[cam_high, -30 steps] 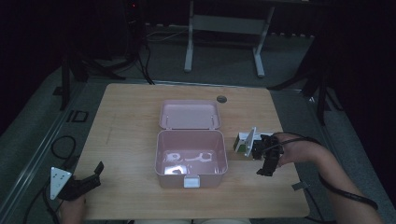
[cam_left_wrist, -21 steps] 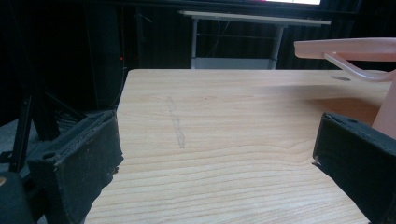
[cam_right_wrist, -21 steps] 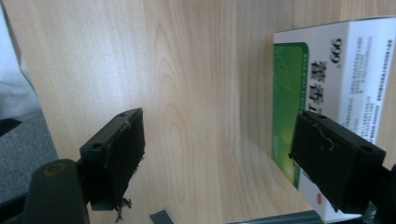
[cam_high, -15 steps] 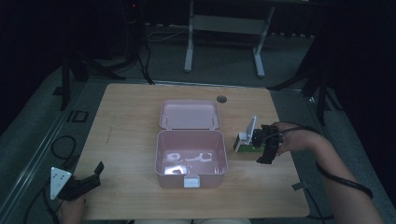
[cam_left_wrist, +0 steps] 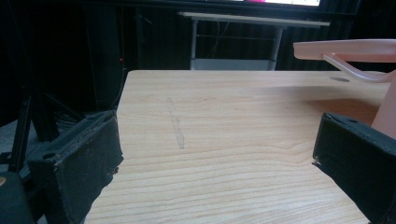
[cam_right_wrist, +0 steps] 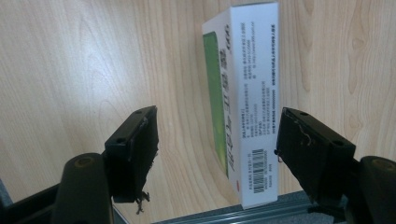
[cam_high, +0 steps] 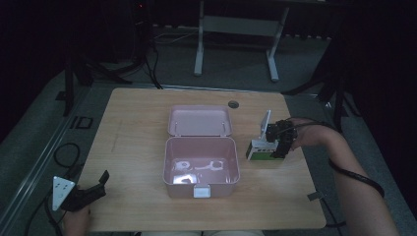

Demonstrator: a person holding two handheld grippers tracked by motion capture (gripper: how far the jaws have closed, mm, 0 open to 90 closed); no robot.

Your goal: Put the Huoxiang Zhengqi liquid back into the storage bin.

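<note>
— So where was the box (cam_right_wrist: 243, 107)?
— On the worktop (cam_high: 137, 123), between the right tool's (cam_right_wrist: 215, 144) closing, untouching jaws; left tool (cam_left_wrist: 215, 172) spread, idle
— Handling?
— Likely light, crushable card; grip its broad faces

Dim lab or recording studio, bare wooden table (cam_high: 147, 113); black stands (cam_high: 78, 73), trailing cables (cam_high: 152, 59), metal desk frame (cam_high: 236, 39)

An open pink box (cam_high: 201, 164) is seen in the middle of the tabletop (cam_high: 137, 128). Just right of the box, a small green-and-white carton (cam_high: 259, 150) is straddled by the right gripper (cam_high: 279, 147), whose fingers have just been closing. The left gripper (cam_high: 86, 192) is held well left of the box.
</note>
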